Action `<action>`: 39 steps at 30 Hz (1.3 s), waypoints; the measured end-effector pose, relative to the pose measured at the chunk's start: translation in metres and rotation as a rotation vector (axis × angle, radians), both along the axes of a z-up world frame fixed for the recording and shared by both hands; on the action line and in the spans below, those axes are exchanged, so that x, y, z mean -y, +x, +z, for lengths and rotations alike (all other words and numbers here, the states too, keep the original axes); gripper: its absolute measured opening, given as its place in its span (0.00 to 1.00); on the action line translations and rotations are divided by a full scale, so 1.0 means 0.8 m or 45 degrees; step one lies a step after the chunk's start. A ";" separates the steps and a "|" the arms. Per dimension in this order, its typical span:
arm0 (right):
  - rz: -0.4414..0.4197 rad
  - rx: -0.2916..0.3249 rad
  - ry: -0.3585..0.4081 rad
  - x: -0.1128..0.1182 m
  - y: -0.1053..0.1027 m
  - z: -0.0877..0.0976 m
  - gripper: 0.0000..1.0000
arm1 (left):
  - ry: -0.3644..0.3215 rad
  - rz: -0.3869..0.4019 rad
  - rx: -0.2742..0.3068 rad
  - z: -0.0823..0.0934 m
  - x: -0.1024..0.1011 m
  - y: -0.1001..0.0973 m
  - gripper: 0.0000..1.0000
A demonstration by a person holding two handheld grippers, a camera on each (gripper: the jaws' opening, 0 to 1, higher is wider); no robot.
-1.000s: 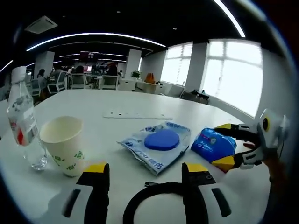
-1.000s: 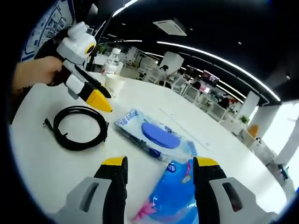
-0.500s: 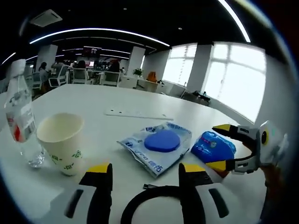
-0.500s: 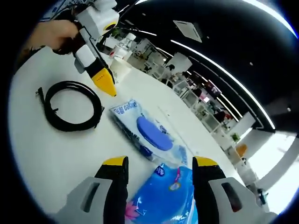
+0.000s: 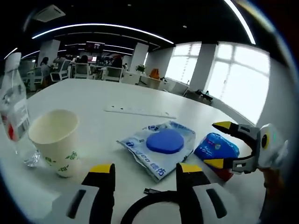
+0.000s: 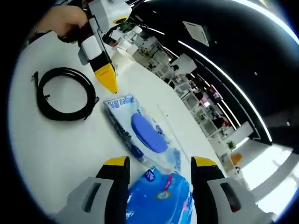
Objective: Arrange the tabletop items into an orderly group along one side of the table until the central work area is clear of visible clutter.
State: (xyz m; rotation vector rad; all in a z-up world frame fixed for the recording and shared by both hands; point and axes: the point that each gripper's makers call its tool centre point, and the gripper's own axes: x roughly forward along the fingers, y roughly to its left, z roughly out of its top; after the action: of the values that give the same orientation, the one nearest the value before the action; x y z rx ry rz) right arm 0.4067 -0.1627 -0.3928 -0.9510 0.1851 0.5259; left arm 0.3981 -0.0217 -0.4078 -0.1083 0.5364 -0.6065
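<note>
Left gripper view: you are holding your left hand-held gripper (image 5: 144, 171) low over the white counter (image 5: 93, 100), its yellow-tipped jaws standing apart with nothing between them. A coiled black cable (image 5: 149, 207) is lying on the counter just ahead of those jaws. A paper cup (image 5: 52, 140) is standing upright toward the counter's left edge, with a clear water bottle (image 5: 11, 116) upright just beside it, nearer that edge. A clear packet with a blue disc inside (image 5: 161, 144) is lying flat near the counter's middle. Your right hand-held gripper (image 5: 224, 145) is reaching in from the right, its jaws spread above and below a blue pouch (image 5: 216, 147), which is resting on the counter next to the packet.

Right gripper view: the right hand-held gripper's jaws are standing open on either side of the blue pouch (image 6: 161, 196); whether they are touching it cannot be told. A hand (image 6: 60, 21) is holding the left hand-held gripper (image 6: 106, 78) over the counter between the cable (image 6: 65, 93) and the packet (image 6: 140, 130).
</note>
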 end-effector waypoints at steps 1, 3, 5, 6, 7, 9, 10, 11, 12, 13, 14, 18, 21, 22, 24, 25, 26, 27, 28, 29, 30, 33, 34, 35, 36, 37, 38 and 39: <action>0.001 0.001 -0.025 0.001 0.001 -0.002 0.50 | -0.003 0.000 -0.006 -0.001 0.001 -0.001 0.51; 0.015 0.024 -0.076 0.002 0.004 -0.002 0.49 | -0.020 0.013 -0.014 -0.002 0.001 0.001 0.49; 0.026 0.036 -0.119 0.002 0.006 -0.003 0.48 | -0.018 0.021 -0.021 -0.003 0.001 0.002 0.48; 0.031 0.041 -0.139 0.002 0.007 -0.003 0.48 | -0.016 0.026 -0.023 -0.004 0.001 0.003 0.48; 0.047 0.053 -0.166 0.000 0.008 -0.003 0.48 | -0.016 0.029 -0.023 -0.004 0.002 0.003 0.48; 0.047 0.067 -0.224 0.001 0.012 -0.006 0.47 | -0.023 0.053 -0.012 -0.003 0.001 0.011 0.48; 0.063 0.077 -0.242 -0.001 0.013 -0.007 0.47 | -0.003 0.060 -0.005 -0.004 -0.001 0.013 0.48; 0.067 0.079 -0.254 -0.001 0.013 -0.008 0.46 | 0.007 0.066 -0.002 -0.005 -0.001 0.014 0.47; 0.070 0.081 -0.271 -0.002 0.015 -0.009 0.46 | 0.009 0.071 -0.001 -0.006 -0.002 0.015 0.47; 0.090 0.110 -0.335 -0.003 0.018 -0.008 0.46 | 0.006 0.087 -0.003 -0.006 -0.005 0.020 0.46; 0.094 0.123 -0.375 -0.003 0.020 -0.010 0.45 | 0.002 0.098 -0.007 -0.006 -0.006 0.022 0.46; 0.141 0.161 -0.479 -0.011 0.023 -0.014 0.42 | 0.027 0.141 0.002 -0.008 -0.012 0.030 0.45; 0.171 0.180 -0.555 -0.015 0.027 -0.018 0.42 | 0.036 0.168 0.008 -0.008 -0.015 0.040 0.45; 0.172 0.185 -0.582 -0.014 0.029 -0.019 0.42 | 0.034 0.172 0.005 -0.009 -0.015 0.042 0.44; 0.180 0.201 -0.599 -0.015 0.031 -0.019 0.41 | 0.039 0.179 -0.006 -0.012 -0.015 0.045 0.44; 0.200 0.194 -0.616 -0.016 0.030 -0.021 0.41 | 0.045 0.182 -0.011 -0.014 -0.015 0.045 0.44; 0.207 0.191 -0.622 -0.016 0.030 -0.022 0.41 | 0.050 0.190 -0.017 -0.018 -0.014 0.046 0.44; 0.214 0.195 -0.641 -0.016 0.031 -0.023 0.41 | 0.053 0.193 -0.020 -0.019 -0.014 0.049 0.44; 0.227 0.207 -0.667 -0.016 0.032 -0.023 0.41 | 0.048 0.195 -0.012 -0.019 -0.013 0.051 0.44; 0.239 0.211 -0.680 -0.017 0.032 -0.024 0.41 | 0.050 0.194 -0.007 -0.019 -0.012 0.051 0.44; 0.249 0.213 -0.692 -0.017 0.032 -0.025 0.40 | 0.052 0.194 -0.006 -0.020 -0.011 0.051 0.44; 0.288 0.208 -0.734 -0.020 0.032 -0.029 0.39 | 0.075 0.209 -0.006 -0.022 -0.013 0.058 0.44; 0.290 0.223 -0.751 -0.020 0.034 -0.028 0.40 | 0.070 0.210 -0.003 -0.022 -0.013 0.059 0.44; 0.291 0.231 -0.763 -0.020 0.035 -0.027 0.40 | 0.064 0.218 -0.004 -0.021 -0.013 0.062 0.44; 0.293 0.229 -0.768 -0.021 0.040 -0.027 0.40 | 0.060 0.220 -0.004 -0.021 -0.013 0.062 0.44; 0.293 0.227 -0.769 -0.021 0.042 -0.027 0.40 | 0.059 0.219 -0.001 -0.021 -0.013 0.062 0.44; 0.297 0.230 -0.773 -0.021 0.043 -0.026 0.40 | 0.064 0.216 -0.006 -0.021 -0.013 0.061 0.44; 0.301 0.231 -0.775 -0.021 0.044 -0.026 0.40 | 0.065 0.218 -0.007 -0.021 -0.013 0.062 0.44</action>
State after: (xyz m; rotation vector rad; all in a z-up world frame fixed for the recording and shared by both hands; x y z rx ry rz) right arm 0.4417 -0.1456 -0.4137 -1.6211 0.0666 0.6093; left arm 0.4473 -0.0110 -0.4249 -0.1064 0.5418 -0.4252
